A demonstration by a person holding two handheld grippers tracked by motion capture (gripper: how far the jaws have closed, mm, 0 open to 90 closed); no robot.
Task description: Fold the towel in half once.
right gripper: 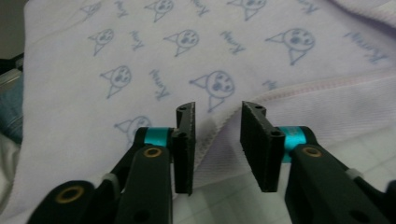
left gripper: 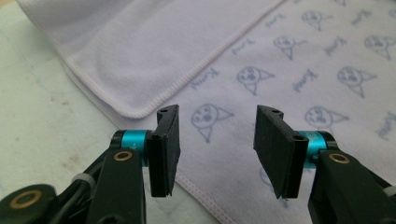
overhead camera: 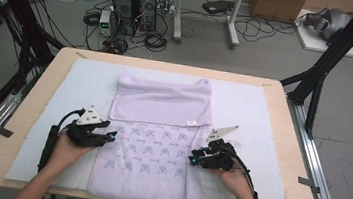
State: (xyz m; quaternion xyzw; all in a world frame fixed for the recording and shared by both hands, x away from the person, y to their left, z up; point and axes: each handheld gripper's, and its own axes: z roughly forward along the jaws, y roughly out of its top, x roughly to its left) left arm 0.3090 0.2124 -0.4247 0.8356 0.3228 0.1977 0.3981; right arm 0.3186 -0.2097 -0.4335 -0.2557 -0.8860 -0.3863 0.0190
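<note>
Black jaws of the left gripper stand spread over the left hem of the lilac towel, pinching nothing; the right gripper, jaws parted, straddles the opposite hem; white padding covers the tabletop beyond.

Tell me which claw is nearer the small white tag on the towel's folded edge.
Right. The right claw sits at the towel's right edge, just below the white tag. The left claw is at the opposite edge, across the towel's width.
</note>
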